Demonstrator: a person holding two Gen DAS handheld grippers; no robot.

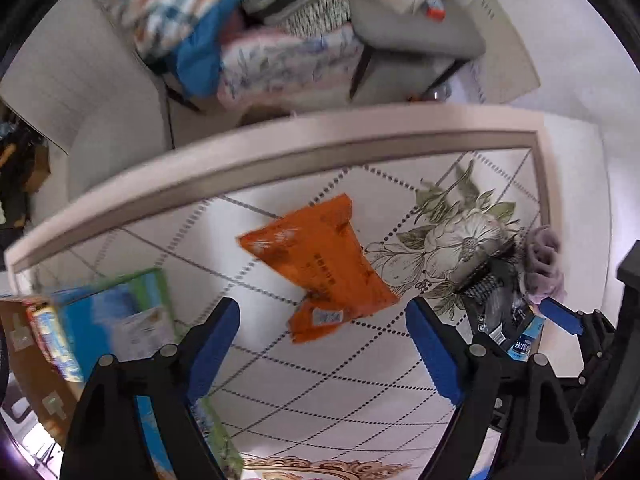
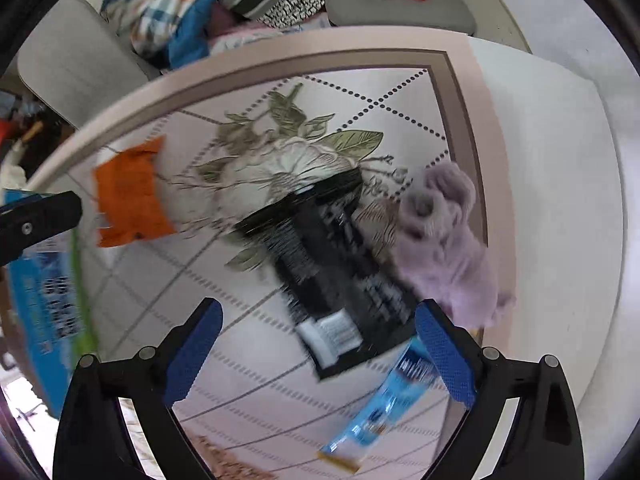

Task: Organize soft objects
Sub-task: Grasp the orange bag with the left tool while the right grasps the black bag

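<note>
Left gripper (image 1: pixel 322 330) and right gripper (image 2: pixel 318 338): fingers spread wide, holding nothing. Orange packet (image 1: pixel 320 256) lies mid-desk; black packet (image 2: pixel 332 268) touches the purple cloth (image 2: pixel 448 240) near the desk's right edge.

Left wrist cam looks down and fwd along its own blue fingers onto the patterned table top (image 1: pixel 320 380), from fairly near, a bit above. Its centre falls on the orange packet (image 1: pixel 320 264); the blue-green box (image 1: pixel 120 312) is at its left edge. The right wrist cam sits further to the right, same kind of down-fwd angle, with the black packet (image 2: pixel 336 264) in the middle and the lilac cloth (image 2: pixel 448 240) beside it. Both views share the flower print, orange packet, black packet, lilac cloth, the table's far border and the chairs with bedding behind. Each cam catches the other gripper at its edge.
</note>
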